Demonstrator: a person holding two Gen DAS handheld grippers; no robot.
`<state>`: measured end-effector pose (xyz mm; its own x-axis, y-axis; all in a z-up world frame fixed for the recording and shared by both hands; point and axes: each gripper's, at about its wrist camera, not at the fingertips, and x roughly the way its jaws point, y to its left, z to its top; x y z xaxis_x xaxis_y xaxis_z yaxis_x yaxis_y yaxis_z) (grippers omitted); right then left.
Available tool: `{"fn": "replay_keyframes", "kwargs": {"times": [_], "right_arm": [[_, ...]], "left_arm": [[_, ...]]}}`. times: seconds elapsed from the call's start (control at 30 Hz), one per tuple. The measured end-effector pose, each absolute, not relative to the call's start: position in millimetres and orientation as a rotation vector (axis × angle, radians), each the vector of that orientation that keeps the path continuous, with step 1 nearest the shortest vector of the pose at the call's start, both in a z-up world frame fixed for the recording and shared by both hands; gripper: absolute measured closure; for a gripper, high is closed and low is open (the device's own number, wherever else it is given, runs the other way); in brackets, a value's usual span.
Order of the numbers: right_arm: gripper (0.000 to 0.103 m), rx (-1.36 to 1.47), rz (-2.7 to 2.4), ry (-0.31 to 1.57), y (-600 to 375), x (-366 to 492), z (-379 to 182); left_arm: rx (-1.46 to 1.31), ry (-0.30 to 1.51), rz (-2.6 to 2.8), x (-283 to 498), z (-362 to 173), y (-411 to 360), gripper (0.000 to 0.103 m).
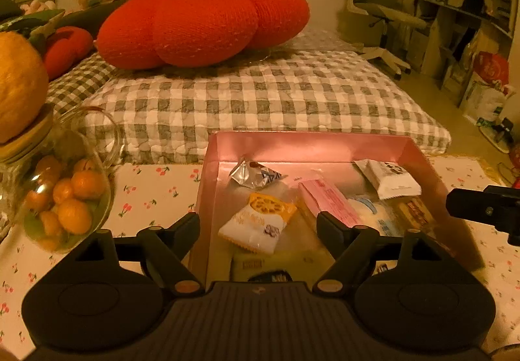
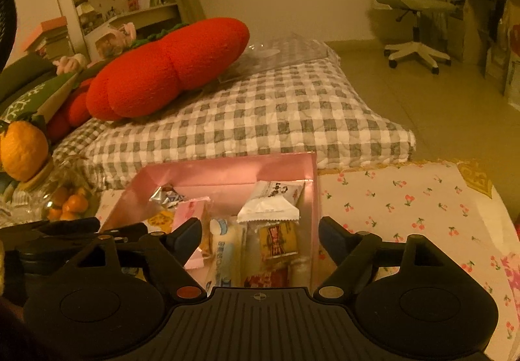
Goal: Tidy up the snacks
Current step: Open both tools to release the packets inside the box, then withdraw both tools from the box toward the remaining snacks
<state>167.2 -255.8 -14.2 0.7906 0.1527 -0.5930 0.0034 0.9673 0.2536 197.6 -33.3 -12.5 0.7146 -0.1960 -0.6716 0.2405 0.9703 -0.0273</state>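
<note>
A pink box [image 1: 292, 146] stands on the cherry-print tablecloth and holds several snack packets: a silver one [image 1: 252, 175], a white-and-yellow one [image 1: 256, 224], a pink one [image 1: 328, 203] and a white one [image 1: 390, 177]. My left gripper [image 1: 258, 224] is open and empty, hovering over the box's near left part. My right gripper [image 2: 260, 231] is open and empty over the box's [image 2: 227, 174] near right part, above a yellow-red packet [image 2: 278, 239] and a white packet [image 2: 269, 209]. The right gripper's finger shows at the left wrist view's right edge [image 1: 481, 206].
A glass jar of small oranges [image 1: 65, 198] with a large orange [image 1: 19, 84] on its lid stands left of the box. Behind the table lie a checked mattress [image 1: 260, 94] and a red tomato cushion [image 1: 201, 22]. Tablecloth [image 2: 406, 208] extends right of the box.
</note>
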Motion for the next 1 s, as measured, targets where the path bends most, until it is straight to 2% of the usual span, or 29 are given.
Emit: {"fn": "replay_keyframes", "kwargs": {"times": [0.57, 1.0], "right_arm": [[0.012, 0.208, 0.078, 0.699, -243, 124, 6], [0.010, 0.138, 0.105, 0.737, -229, 96, -10]], "left_arm": [[0.025, 0.757, -0.247, 152, -4, -4, 0.007], [-0.016, 0.795, -0.241, 134, -13, 37, 0.004]]}}
